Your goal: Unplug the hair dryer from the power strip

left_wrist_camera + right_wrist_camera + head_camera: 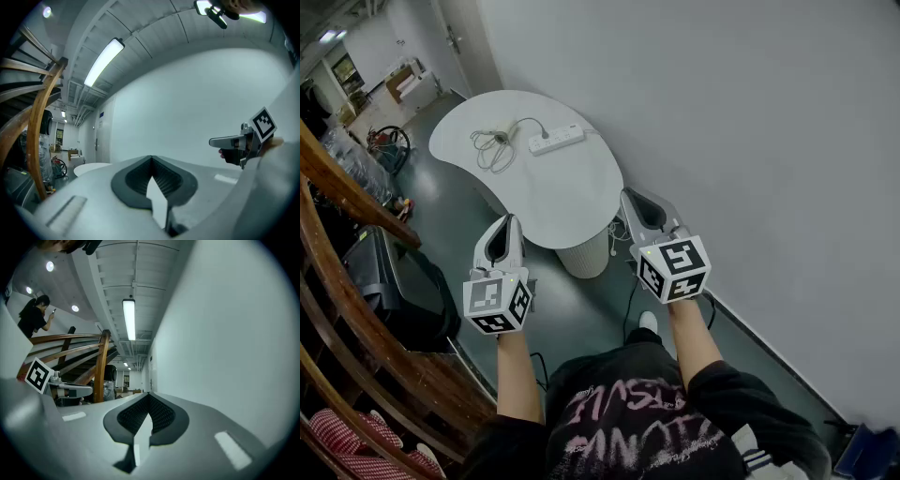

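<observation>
Left gripper, right gripper closed (empty) | power strip ahead | railing left

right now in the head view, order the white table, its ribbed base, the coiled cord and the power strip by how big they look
1. white table, by far.
2. ribbed base and coiled cord: their spread looks about alike, so unranked; the base sits nearer the camera.
3. power strip, smallest.

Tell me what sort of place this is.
Probably an indoor workspace or studio hall rather than a home: a curved wooden stair railing, a bare white wall over a dark floor, and a small white table carrying only a power strip and a coiled cable.
</observation>
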Demonstrator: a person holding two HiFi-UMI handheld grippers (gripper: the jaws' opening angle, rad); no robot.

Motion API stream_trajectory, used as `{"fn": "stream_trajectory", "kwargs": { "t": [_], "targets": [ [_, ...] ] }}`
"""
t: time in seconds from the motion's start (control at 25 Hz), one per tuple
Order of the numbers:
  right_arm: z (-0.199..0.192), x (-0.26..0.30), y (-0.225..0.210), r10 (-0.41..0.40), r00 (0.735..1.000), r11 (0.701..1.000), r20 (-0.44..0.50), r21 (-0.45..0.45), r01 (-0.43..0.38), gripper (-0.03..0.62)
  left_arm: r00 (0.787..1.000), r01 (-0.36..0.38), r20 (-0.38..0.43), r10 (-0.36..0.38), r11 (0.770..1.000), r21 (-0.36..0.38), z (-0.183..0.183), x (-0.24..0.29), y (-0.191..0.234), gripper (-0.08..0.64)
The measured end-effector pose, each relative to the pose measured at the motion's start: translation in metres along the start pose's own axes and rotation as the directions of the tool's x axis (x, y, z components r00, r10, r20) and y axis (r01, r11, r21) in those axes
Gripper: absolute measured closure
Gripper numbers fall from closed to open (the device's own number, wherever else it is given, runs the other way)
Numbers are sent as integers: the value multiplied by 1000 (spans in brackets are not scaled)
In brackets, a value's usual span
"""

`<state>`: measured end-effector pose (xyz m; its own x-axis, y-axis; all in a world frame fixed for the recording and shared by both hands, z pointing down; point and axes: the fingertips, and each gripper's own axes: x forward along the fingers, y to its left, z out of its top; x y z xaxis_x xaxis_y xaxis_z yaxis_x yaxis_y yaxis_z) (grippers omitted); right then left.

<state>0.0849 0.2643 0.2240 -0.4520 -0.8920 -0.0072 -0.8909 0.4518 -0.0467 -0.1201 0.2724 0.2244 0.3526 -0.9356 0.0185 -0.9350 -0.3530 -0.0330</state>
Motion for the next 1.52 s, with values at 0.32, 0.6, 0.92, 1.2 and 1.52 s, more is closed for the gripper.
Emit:
{"fn": "stream_trajectory", "kwargs": {
  "t": [0.32, 0.6, 0.92, 1.2, 1.52],
  "targets": [
    [-1, 7, 8, 8, 1000, 1000, -1, -5, -8, 583, 1000, -1, -3, 1, 1000, -6, -5, 0, 8, 560],
    [-4, 11, 15, 12, 1000, 1000, 1, -10, -12, 583, 1000, -4, -1, 4, 1000, -9, -7, -3, 13, 560],
    [-1, 6, 22, 24, 1000, 999, 14, -25, -23, 583, 1000, -5, 0, 5, 1000, -25, -11, -9, 12, 560],
    [-3, 7, 26, 28, 1000, 999, 7, -34, -28, 583, 1000, -4, 3, 4, 999, -39, -14, -10, 14, 560],
    [-6, 19, 15, 31, 999, 999, 11, -15, -31, 581, 1000, 12, -15, -13, 1000, -17, -18, 7, 11, 560]
  ]
}}
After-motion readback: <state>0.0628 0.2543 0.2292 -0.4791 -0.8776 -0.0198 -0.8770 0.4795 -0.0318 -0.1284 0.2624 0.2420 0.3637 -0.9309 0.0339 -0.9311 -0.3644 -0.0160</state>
